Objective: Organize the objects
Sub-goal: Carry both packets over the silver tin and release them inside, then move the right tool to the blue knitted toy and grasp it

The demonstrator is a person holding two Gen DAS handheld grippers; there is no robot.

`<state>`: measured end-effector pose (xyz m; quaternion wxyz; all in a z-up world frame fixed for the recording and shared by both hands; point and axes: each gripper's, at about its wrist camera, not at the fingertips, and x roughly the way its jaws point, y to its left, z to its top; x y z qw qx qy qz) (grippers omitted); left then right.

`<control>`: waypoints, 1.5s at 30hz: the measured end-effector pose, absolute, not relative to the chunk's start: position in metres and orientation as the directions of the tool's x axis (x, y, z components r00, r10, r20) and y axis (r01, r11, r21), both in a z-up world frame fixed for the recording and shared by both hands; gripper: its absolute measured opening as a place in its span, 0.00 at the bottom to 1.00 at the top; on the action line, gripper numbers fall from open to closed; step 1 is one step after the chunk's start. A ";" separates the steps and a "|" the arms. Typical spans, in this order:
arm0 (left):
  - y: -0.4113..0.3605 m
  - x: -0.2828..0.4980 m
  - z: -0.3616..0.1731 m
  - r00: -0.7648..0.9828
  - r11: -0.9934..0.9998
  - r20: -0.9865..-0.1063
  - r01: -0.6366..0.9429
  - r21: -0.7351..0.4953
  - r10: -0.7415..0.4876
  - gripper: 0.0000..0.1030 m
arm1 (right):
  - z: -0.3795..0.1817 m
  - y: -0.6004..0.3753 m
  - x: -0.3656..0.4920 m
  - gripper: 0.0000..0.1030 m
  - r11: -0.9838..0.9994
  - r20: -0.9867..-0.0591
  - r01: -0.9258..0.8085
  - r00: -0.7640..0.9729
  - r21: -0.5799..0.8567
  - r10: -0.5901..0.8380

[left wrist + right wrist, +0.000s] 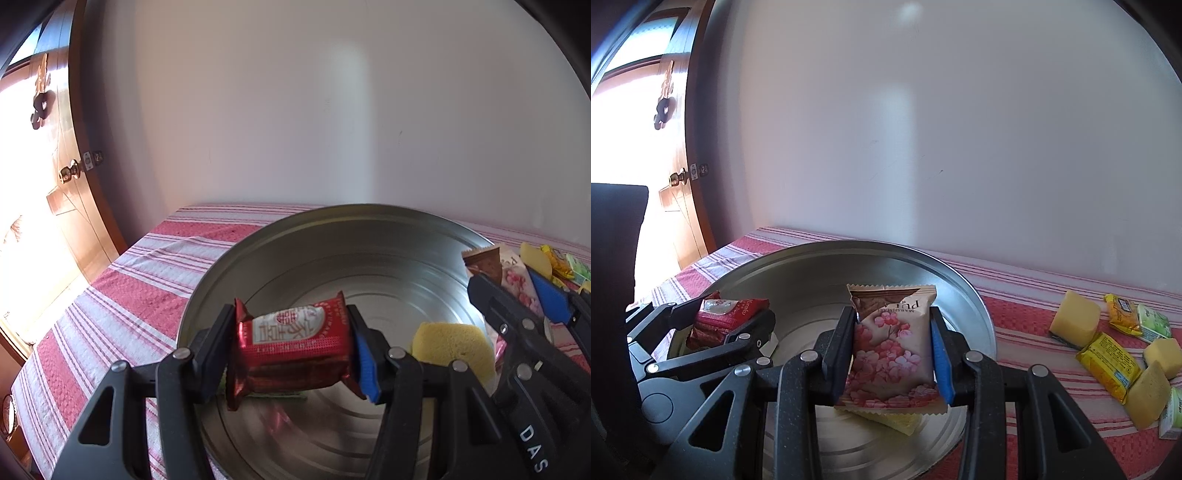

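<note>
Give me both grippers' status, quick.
Left gripper: shut on the red snack packet.
Right gripper: shut on the floral marshmallow packet.

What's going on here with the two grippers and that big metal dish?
A person is sorting snacks with two handheld grippers. The left gripper is shut on a red snack packet, and the right gripper is shut on a pink floral packet; both are over the round metal tray. A yellow sponge lies in the tray. More sponges and packets wait on the striped cloth.
</note>
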<state>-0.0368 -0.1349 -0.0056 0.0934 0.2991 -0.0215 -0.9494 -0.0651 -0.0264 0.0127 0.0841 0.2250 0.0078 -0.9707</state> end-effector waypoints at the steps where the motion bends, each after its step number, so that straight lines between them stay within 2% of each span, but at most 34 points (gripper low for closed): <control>1: -0.135 -0.037 -0.006 -0.803 -0.981 -0.564 0.165 0.098 -0.192 0.57 | 0.013 -0.027 -0.065 0.40 -0.986 -0.439 0.167 -0.884 0.022 -0.160; 15: -0.138 -0.037 -0.011 -0.795 -0.978 -0.570 0.174 0.111 -0.206 0.57 | 0.013 -0.024 -0.067 0.40 -0.983 -0.445 0.185 -0.878 0.020 -0.174; 17: -0.140 -0.038 -0.012 -0.794 -0.978 -0.572 0.174 0.112 -0.207 0.58 | 0.014 -0.024 -0.066 0.43 -0.983 -0.441 0.183 -0.881 0.024 -0.175; 21: -0.141 -0.036 -0.010 -0.799 -0.984 -0.574 0.158 0.084 -0.178 0.72 | 0.015 -0.017 -0.063 0.57 -0.984 -0.419 0.170 -0.891 0.049 -0.175; 23: -0.142 -0.033 -0.007 -0.810 -0.986 -0.563 0.154 0.066 -0.164 0.88 | 0.016 -0.013 -0.059 0.70 -0.986 -0.396 0.150 -0.903 0.068 -0.164; 25: -0.142 -0.030 -0.005 -0.823 -0.988 -0.549 0.145 0.048 -0.148 0.95 | 0.018 -0.008 -0.054 0.78 -0.988 -0.367 0.126 -0.918 0.087 -0.149; 31: -0.143 -0.027 -0.003 -0.835 -0.988 -0.532 0.151 0.029 -0.144 0.96 | 0.020 -0.002 -0.047 0.84 -0.993 -0.339 0.071 -0.936 0.092 -0.098; 45: -0.130 -0.016 -0.002 -0.865 -0.984 -0.468 0.161 0.081 -0.180 0.96 | 0.019 0.019 -0.032 0.84 -0.997 -0.338 0.001 -0.941 0.071 -0.025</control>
